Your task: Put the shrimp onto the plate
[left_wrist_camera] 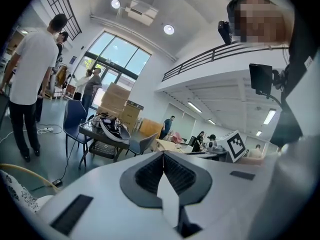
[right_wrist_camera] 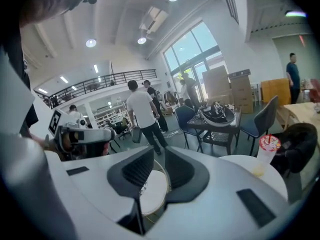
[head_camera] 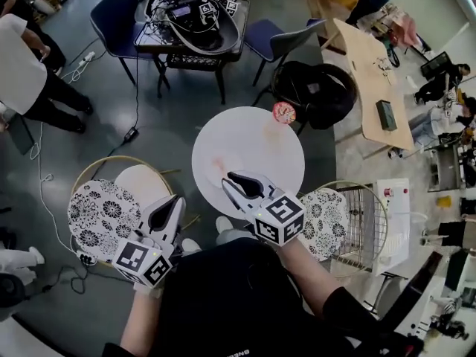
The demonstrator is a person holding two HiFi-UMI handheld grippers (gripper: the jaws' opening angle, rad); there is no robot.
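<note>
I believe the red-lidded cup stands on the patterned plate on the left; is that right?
Not quite: the red-lidded cup stands on the round white table, at its far edge, not on the left patterned plate. The head view shows this.

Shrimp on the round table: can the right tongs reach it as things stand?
Probably yes: the shrimp lies uncovered on the table just ahead of the right tongs, which are open and empty, with nothing between them.

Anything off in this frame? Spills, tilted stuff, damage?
Nothing looks spilled or broken. The cup stands upright at the far edge of the white table. One oddity is a faint orange patch on the table beside the right hand-held gripper. It is too blurred to tell shrimp from stain.
</note>
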